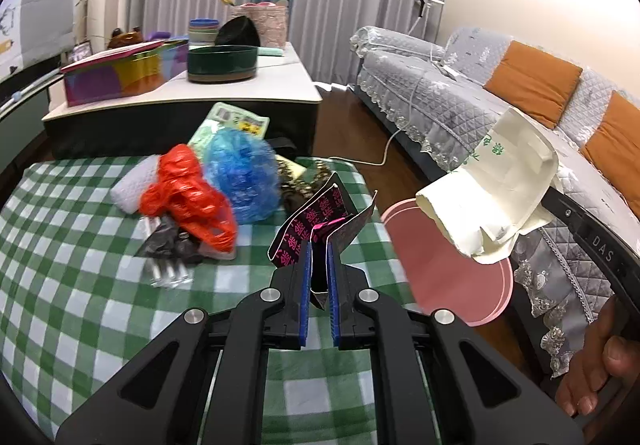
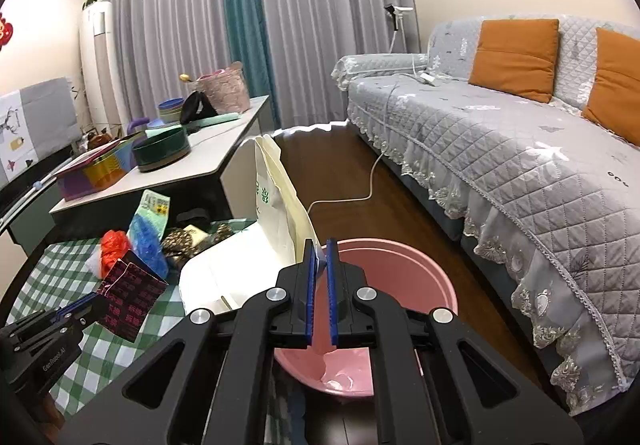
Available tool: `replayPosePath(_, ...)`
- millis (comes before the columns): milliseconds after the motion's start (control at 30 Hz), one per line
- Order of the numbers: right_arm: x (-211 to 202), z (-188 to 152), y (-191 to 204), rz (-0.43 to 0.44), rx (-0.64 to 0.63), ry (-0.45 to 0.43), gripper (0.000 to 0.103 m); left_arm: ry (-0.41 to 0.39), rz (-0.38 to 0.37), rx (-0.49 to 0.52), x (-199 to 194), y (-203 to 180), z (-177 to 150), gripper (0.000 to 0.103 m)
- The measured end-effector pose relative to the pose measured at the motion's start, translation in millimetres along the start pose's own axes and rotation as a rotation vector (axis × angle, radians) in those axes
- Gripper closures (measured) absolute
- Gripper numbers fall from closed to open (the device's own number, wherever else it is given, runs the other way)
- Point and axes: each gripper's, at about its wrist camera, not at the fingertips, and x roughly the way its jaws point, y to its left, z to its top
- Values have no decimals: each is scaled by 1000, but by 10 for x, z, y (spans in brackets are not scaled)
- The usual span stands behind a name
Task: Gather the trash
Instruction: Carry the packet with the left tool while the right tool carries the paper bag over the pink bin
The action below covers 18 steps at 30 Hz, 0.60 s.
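Note:
My left gripper (image 1: 319,247) is shut on a black wrapper with pink characters (image 1: 320,219), holding it above the green checked table (image 1: 80,285). The pink bin (image 1: 448,269) stands just right of the table. My right gripper (image 2: 320,245) is shut on the edge of a white paper bag with green print (image 2: 276,201), which hangs over the near rim of the pink bin (image 2: 404,277). The right wrist view shows the left gripper (image 2: 86,301) and its wrapper (image 2: 132,295) at lower left. A red plastic bag (image 1: 184,193) and a blue one (image 1: 244,173) lie in a trash pile on the table.
A grey quilted sofa (image 2: 500,149) with orange cushions runs along the right, with a white cable (image 2: 372,181) on the dark floor before it. Behind the table is a low white table (image 1: 248,89) with boxes and bowls. A person's hand (image 1: 592,377) is at lower right.

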Motion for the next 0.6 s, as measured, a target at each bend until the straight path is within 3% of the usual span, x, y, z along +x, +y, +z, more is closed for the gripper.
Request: replayPosePath(600,218,178,-503,-107,82,-11,97,11,-69,39,317,-430,188,95)
